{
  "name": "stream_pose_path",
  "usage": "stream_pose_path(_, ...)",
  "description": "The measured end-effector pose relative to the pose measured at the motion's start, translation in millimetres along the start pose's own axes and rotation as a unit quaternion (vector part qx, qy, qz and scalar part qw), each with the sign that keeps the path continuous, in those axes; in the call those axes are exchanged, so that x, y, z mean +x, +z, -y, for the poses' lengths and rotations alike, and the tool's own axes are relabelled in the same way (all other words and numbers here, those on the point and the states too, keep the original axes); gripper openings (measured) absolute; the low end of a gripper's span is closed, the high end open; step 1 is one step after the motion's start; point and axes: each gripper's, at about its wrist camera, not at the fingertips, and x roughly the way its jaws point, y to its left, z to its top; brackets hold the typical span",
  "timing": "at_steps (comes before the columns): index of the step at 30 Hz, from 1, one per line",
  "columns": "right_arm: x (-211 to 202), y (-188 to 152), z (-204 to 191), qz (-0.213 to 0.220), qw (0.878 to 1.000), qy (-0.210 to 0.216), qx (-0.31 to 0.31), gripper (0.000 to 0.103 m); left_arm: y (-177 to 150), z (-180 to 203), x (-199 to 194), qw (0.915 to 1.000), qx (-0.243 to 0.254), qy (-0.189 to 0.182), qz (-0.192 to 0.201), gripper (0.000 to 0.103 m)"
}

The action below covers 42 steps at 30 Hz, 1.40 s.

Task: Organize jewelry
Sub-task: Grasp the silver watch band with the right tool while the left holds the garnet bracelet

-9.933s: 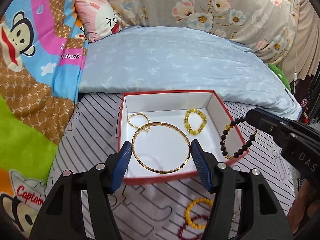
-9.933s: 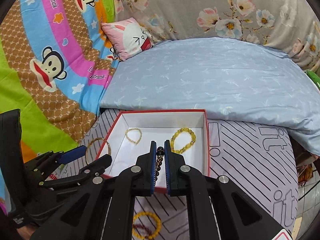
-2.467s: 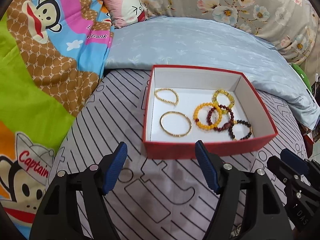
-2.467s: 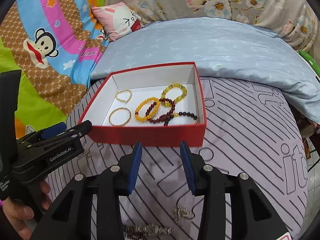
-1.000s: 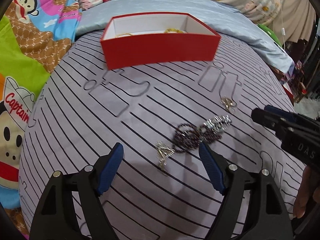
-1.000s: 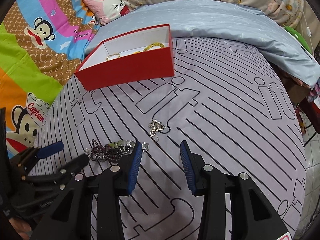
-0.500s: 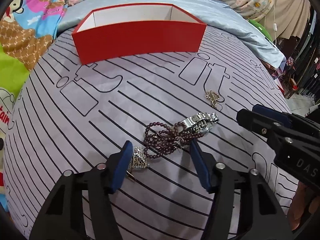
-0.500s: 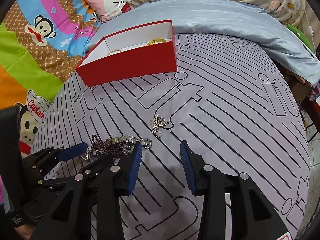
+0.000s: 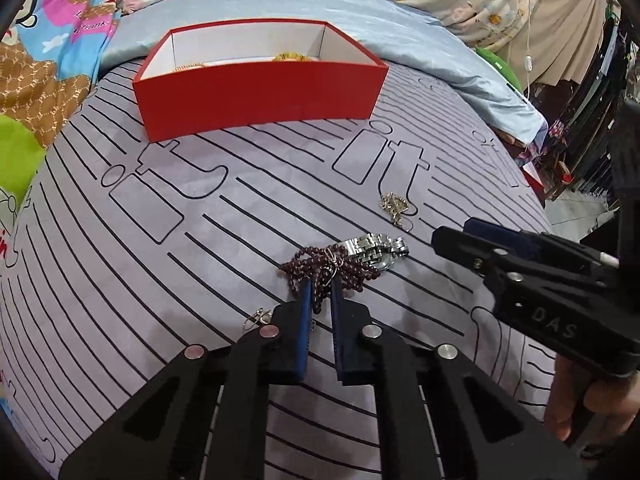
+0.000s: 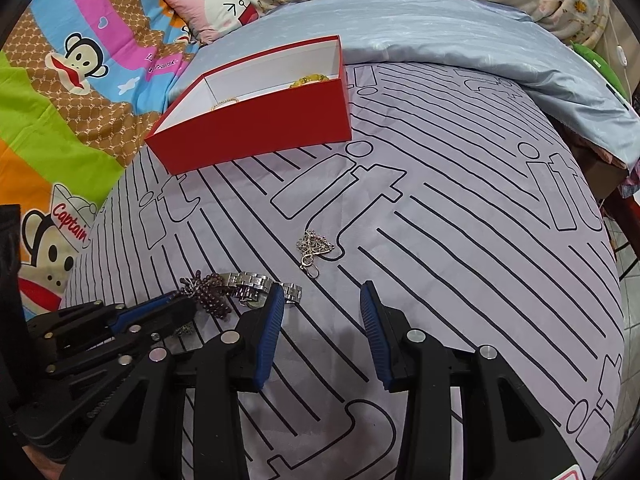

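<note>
On the grey line-patterned bedspread, near its front, the left claw has just been closing and its blue pads now pinch a strand of the dark garnet-bead bracelet, which lies in a tangle touching a steel-link watch on its right. A small silver clasp piece lies just left of that claw, partly under its arm. Further along the bedspread, apart from the tangle, sits a little heap of pale gold chain.

The right claw hangs over bare bedspread with its pads standing well apart and nothing between them; its left pad is just beside the end of the watch band. A person's hand shows below that tool in the left wrist view.

Toward the back of the bed stands the open red box with a white lining; over its front wall I can make out a yellow bead bracelet and a thin gold bead bracelet inside. Behind it lie a pale blue quilt and a cartoon-monkey blanket.
</note>
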Motion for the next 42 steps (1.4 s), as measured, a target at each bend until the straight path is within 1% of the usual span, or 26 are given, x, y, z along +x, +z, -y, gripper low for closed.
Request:
stream_pose_path(1,0.0,0.7,-0.7,0.000,1.000,0.001,-0.001,0.039,1.0,-1.3,-3.4,1.0000,-0.002,0.001,0.003,0.003)
stream_pose_path(5,0.4,1.3,-4.1,0.001,1.000,0.005,-0.006,0.039,3.1,-16.0,-13.1,0.9997,-0.022,0.003,0.008,0.003)
stream_pose_path(7,1.2,0.7,-5.9,-0.001,1.000,0.006,-0.009,0.039,3.7,-21.9,-17.2,0.9995,-0.027,0.012,0.014,0.003)
stream_pose_path(13,4.1,0.6,-5.1,-0.004,1.000,0.007,-0.006,0.039,7.7,-38.2,-25.6,0.9983,-0.049,0.021,0.024,0.003)
stream_pose_path(21,11.0,4.0,-4.4,-0.009,1.000,0.013,-0.005,0.037,17.1,-60.5,-42.7,0.9956,-0.074,0.036,0.045,0.003)
stream_pose_path(27,12.8,5.4,-5.8,-0.009,1.000,0.014,-0.008,0.037,21.1,-76.7,-47.3,0.9933,-0.091,0.049,0.051,0.003)
stream_pose_path(33,19.0,6.1,-1.3,-0.016,1.000,0.013,-0.003,0.036,24.2,-82.4,-49.0,0.9924,-0.097,0.052,0.055,0.003)
stream_pose_path(37,18.2,7.1,-3.7,-0.016,1.000,0.019,-0.007,0.036,26.0,-82.4,-47.1,0.9926,-0.096,0.052,0.053,0.003)
stream_pose_path(42,17.1,6.6,-15.6,-0.018,0.999,0.043,-0.023,0.036,25.2,-81.3,-41.2,0.9931,-0.097,0.048,0.045,0.003)
